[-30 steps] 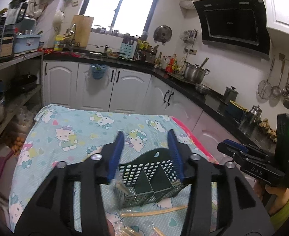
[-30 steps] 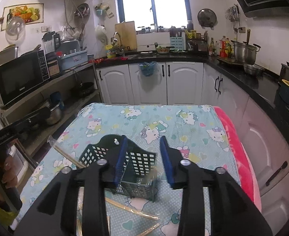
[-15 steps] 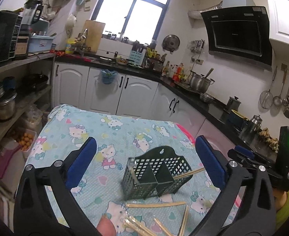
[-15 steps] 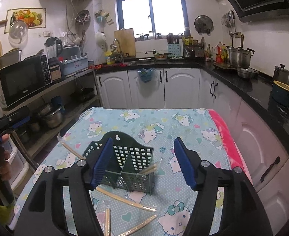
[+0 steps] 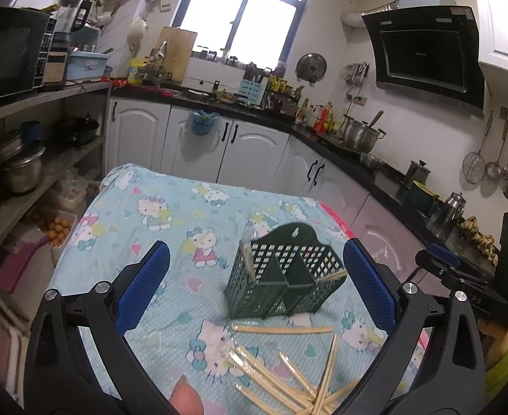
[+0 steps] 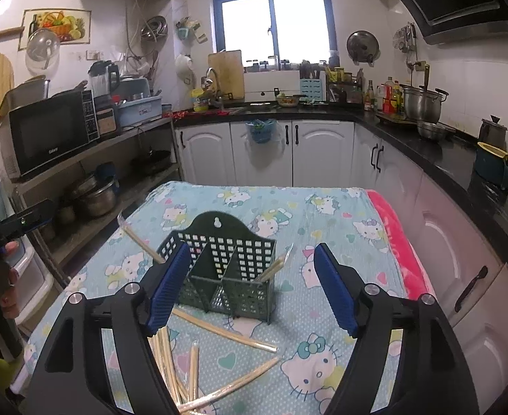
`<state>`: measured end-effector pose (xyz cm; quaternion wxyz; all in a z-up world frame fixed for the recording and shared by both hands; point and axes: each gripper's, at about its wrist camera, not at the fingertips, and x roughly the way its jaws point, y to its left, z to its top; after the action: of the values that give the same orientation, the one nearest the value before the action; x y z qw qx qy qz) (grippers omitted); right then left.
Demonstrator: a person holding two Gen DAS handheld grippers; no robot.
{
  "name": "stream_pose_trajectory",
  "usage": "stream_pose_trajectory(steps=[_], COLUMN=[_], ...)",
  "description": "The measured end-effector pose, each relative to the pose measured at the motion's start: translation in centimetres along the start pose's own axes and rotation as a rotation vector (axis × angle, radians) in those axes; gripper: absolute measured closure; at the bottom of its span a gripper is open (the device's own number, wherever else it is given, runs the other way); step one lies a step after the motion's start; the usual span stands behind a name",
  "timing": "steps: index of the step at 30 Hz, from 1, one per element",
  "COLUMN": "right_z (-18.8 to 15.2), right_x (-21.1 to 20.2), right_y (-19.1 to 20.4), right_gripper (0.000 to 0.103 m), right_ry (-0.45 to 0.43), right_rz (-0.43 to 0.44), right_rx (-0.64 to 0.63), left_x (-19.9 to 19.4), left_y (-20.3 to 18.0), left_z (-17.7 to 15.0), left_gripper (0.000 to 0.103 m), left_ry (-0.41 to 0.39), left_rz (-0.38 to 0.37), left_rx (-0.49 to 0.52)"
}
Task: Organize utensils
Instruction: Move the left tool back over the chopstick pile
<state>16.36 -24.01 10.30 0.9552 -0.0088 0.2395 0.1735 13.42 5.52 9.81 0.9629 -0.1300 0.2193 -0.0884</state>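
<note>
Black plastic frames on both, left gripper (image 5: 256, 283) and right gripper (image 6: 252, 290), with ribbed blue pads (image 5: 143, 287), silver screws (image 6: 131, 288) at the pivots, plus a yellow-green sleeve (image 5: 504, 370) beside the frame.

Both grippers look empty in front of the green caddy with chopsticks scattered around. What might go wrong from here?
1. The green caddy looks light; a gripper bumping it could tip it and spill the wrapped chopsticks leaning out of its right compartment.
2. The loose chopsticks cross each other in slippery wrappers, so the left gripper may grab several or none.
3. The right gripper, jaws opening and empty, straddles the caddy and could snag its wall.
</note>
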Motion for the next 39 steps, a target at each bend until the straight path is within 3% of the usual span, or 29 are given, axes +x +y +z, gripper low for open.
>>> stream_pose_trajectory(steps=[14,39], right_z=[-3.1,-8.4], right_x=[-0.8,-0.8], right_y=[2.4,3.5], right_gripper=[0.029,0.022], right_ry=[0.045,0.137], right_rz=[0.021,0.011], right_rx=[-0.040,-0.086], left_x=[-1.0,0.1], left_y=[0.9,2.2], left_z=[-2.5,-7.4], left_gripper=[0.011,0.011], left_ry=[0.010,0.132], left_rz=[0.005,0.050], left_rx=[-0.037,-0.035])
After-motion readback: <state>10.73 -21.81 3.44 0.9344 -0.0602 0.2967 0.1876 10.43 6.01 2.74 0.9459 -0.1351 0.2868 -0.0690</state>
